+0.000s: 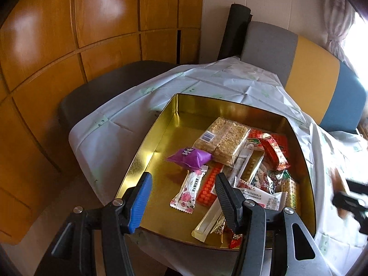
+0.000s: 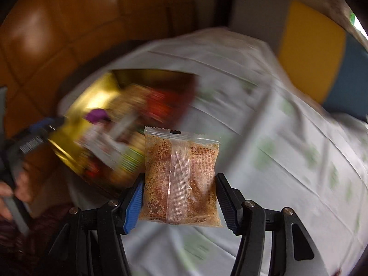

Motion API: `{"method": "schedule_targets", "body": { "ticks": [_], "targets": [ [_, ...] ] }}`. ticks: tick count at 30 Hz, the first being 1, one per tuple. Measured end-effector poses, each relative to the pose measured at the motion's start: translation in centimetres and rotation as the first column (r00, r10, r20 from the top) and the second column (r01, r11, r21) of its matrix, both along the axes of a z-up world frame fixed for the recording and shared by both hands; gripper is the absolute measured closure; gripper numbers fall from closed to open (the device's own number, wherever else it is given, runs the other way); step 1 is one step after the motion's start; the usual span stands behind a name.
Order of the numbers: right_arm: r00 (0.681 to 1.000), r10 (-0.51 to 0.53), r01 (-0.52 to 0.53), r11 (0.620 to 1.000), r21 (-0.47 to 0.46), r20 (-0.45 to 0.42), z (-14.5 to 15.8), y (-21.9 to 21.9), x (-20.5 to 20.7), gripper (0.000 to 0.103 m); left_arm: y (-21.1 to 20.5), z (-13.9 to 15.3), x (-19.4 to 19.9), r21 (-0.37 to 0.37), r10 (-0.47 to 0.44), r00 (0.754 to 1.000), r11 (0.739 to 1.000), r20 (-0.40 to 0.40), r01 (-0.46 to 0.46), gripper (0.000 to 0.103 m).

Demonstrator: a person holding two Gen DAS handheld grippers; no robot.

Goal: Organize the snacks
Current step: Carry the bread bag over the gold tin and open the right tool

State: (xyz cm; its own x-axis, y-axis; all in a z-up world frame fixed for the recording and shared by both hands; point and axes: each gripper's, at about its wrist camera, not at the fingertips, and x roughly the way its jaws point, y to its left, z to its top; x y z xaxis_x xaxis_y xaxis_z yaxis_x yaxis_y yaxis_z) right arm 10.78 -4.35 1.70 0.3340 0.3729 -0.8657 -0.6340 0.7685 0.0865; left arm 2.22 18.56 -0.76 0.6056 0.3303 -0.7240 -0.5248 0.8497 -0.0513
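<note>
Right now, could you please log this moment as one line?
left gripper: open above gold tin | right gripper: holding clear snack packet | packet not yet in tin

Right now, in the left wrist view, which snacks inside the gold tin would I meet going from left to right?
Purple packet → white packet with pink flowers → orange-red checkered packet → clear pack of puffed-grain bars → red and gold wrapper. All lie inside the gold tin; the pile at the right overlaps too much to order.

- tin point(image 1: 161, 135): glossy gold metal, mirror-smooth inside
- tablecloth point(image 1: 110, 133) under tin: thin creased plastic sheet
- cabinet point(image 1: 69, 34) behind tin: glossy varnished wood
- crumbly snack packet point(image 2: 180, 181): clear shiny plastic
</note>
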Motion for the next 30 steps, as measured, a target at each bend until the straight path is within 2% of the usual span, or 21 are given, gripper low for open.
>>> {"method": "schedule_targets", "body": {
  "ticks": [4,8,12,14,17,23,26,27,28,30],
  "targets": [
    [0.998,0.060,-0.060,0.997,0.039,-0.002,-0.5,5.3,0.8,0.043,-0.1,-0.3,0.0,0.000,-0.010,1.000,1.000,0.001,0.010,0.045],
    [0.996,0.075,-0.071,0.994,0.077,-0.053,-1.9,8.8,2.7,0.043,0.1,-0.5,0.0,-0.006,-0.010,1.000,1.000,0.003,0.010,0.045],
    [0.991,0.064,-0.059,0.997,0.044,-0.114,-4.5,11.2,3.6,0.042,0.3,-0.7,0.0,-0.019,-0.004,1.000,1.000,0.000,0.004,0.045],
    [0.989,0.058,-0.054,0.998,0.031,-0.139,-5.6,11.5,3.9,0.041,0.4,-0.7,0.0,-0.020,-0.003,1.000,1.000,0.000,0.003,0.045],
    [0.990,0.056,-0.052,0.998,0.031,-0.133,-6.1,11.3,3.7,0.041,0.3,-0.7,0.0,-0.021,-0.002,1.000,1.000,0.002,0.002,0.045],
    [0.994,0.059,-0.054,0.997,0.056,-0.093,-4.6,10.4,2.7,0.041,0.1,-0.6,0.0,-0.017,-0.003,1.000,1.000,0.005,0.003,0.045],
    [0.998,0.053,-0.050,0.996,0.068,-0.044,-3.7,9.7,2.0,0.041,0.1,-0.6,0.0,-0.018,-0.003,1.000,1.000,0.005,0.004,0.045],
    [0.998,0.054,-0.051,0.996,0.076,-0.040,-3.6,9.5,1.8,0.043,0.0,-0.6,0.0,-0.017,-0.003,1.000,1.000,0.004,0.003,0.045],
    [0.997,0.061,-0.057,0.995,0.086,-0.041,-3.6,9.2,1.6,0.053,0.0,-0.6,0.0,-0.016,-0.005,1.000,1.000,0.005,0.005,0.044],
    [0.997,0.074,-0.071,0.995,0.074,-0.038,-3.9,9.2,1.2,0.065,-0.3,-0.6,0.0,-0.013,-0.009,1.000,1.000,0.004,0.009,0.044]
  ]
}}
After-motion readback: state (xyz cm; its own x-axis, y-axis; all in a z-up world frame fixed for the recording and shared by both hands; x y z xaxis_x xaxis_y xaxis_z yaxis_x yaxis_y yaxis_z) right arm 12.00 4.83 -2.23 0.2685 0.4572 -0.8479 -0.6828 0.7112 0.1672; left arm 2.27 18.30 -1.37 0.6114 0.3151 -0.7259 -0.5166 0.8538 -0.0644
